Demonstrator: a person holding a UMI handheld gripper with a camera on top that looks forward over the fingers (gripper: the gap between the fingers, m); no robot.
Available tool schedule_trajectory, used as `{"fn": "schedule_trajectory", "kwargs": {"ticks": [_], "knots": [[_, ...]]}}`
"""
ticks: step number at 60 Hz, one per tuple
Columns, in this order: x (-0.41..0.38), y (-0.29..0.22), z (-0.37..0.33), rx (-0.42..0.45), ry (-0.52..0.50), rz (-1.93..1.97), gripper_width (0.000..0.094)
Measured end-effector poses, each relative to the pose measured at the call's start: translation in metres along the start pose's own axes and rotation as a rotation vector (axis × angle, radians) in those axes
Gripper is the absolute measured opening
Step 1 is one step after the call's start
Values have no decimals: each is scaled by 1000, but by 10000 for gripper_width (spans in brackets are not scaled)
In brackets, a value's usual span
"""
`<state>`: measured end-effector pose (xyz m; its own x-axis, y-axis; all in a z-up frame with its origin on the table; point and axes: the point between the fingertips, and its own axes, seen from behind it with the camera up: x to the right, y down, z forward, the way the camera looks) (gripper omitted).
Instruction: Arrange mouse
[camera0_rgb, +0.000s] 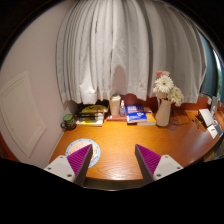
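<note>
Gripper view, hand-held gripper (115, 160) fingers apart over wooden desk (120, 140), blue book (139, 116), no writing legible

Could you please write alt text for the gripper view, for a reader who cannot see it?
The gripper, fingers open, hovers over a wooden desk with nothing between them. Beyond stand a vase of flowers and books, before white curtains.

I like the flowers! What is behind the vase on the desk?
Behind the vase of flowers hang white curtains reaching down to the desk. The vase covers whatever stands right behind it. The open tongs hold nothing.
</note>
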<state>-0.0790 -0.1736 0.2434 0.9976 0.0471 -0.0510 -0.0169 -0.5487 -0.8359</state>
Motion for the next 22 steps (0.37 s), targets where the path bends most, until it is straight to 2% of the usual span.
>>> {"fn": "schedule_trajectory", "kwargs": {"ticks": [22], "knots": [[45,25,-40,13,9,14,845]]}}
